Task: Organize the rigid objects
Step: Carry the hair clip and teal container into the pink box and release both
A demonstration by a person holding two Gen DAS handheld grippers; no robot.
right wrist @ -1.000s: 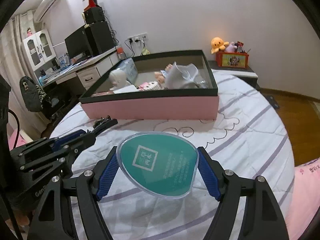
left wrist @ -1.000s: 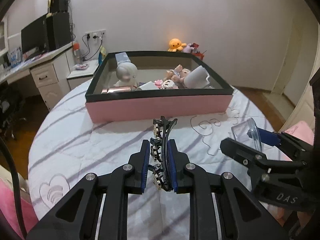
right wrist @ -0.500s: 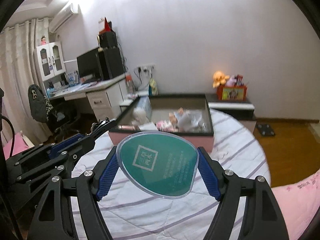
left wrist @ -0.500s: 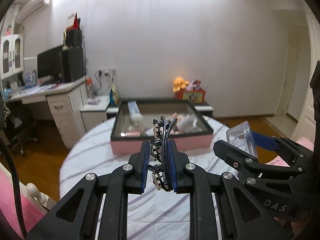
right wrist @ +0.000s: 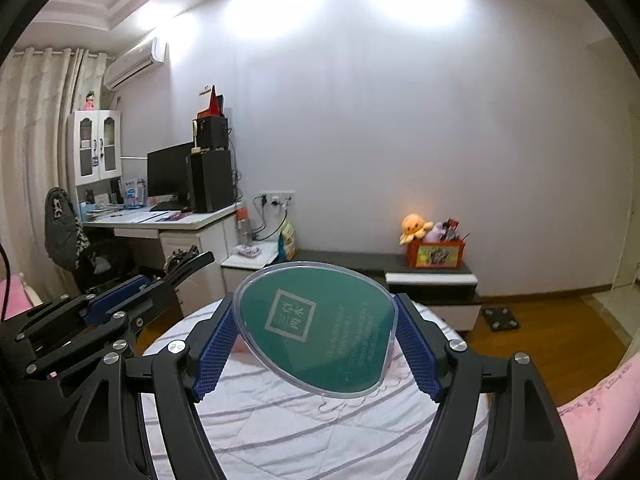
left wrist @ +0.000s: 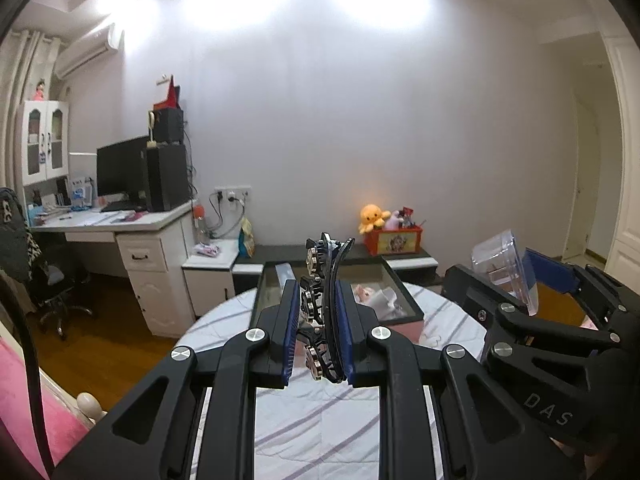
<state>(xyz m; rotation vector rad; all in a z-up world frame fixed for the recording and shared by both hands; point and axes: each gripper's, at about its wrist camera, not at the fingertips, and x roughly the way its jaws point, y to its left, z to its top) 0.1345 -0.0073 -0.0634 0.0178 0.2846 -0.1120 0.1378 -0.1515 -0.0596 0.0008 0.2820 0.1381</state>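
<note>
The pink-sided box (left wrist: 400, 312) sits on the striped bed (left wrist: 320, 420). The right gripper (right wrist: 314, 334) clamps a light, slick, stiff green-lidded case (right wrist: 316, 328) by its edges. The left gripper's (left wrist: 318, 332) fingers pinch a thin, probably brittle hair clip (left wrist: 326, 300) mid-length.

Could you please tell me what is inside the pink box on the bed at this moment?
In the left wrist view, the pink box shows a small doll and a white item. The left gripper, shut on a hair clip, covers the box's left half.
</note>
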